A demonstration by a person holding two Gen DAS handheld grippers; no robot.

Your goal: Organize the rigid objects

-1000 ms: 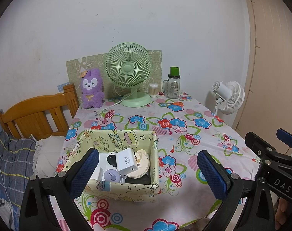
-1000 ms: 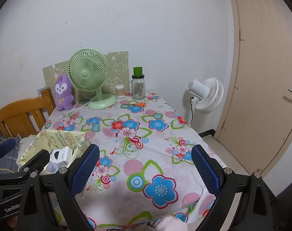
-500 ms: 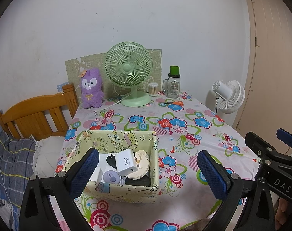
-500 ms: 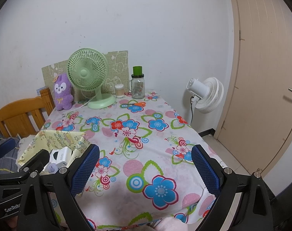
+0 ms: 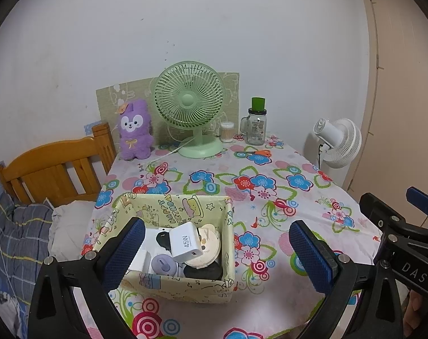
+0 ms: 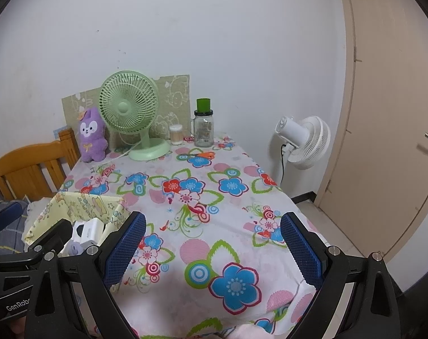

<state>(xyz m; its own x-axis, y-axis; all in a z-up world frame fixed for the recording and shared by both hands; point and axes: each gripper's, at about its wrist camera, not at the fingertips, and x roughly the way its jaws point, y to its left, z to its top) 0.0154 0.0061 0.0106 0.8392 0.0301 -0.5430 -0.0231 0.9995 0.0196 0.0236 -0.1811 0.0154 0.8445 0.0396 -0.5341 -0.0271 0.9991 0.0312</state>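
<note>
The left gripper [image 5: 216, 250] hangs with its jaws spread wide and nothing between them, its blue pads [image 5: 123, 254] framing the lower centre of the left wrist view. Just behind the left pad, in the lower left of centre, sits the yellow patterned box [image 5: 185, 285] on the floral tablecloth [image 5: 270, 197]. Inside it lie a white charger [image 5: 185, 241] marked 45W, resting tilted on a cream round case [image 5: 209, 247], a purple round item [image 5: 163, 265] beside it and a black item [image 5: 204, 271] toward the front wall. The right gripper [image 6: 214, 247] is likewise released and empty, its jaws wide over bare cloth in the lower centre of the right wrist view, with the box at the lower left edge there. Toward the upper centre stand a green desk fan [image 5: 190, 107], a purple plush toy [image 5: 135, 130] to its left, a small jar of swabs [image 5: 227, 131] and a glass jar with a green lid [image 5: 256, 124] to its right, with orange-handled scissors [image 5: 256, 152] lying just in front of the jar. A white floor fan [image 5: 338, 141] stands at the right, beyond the table edge, and a wooden headboard [image 5: 53, 169] at the left.
</note>
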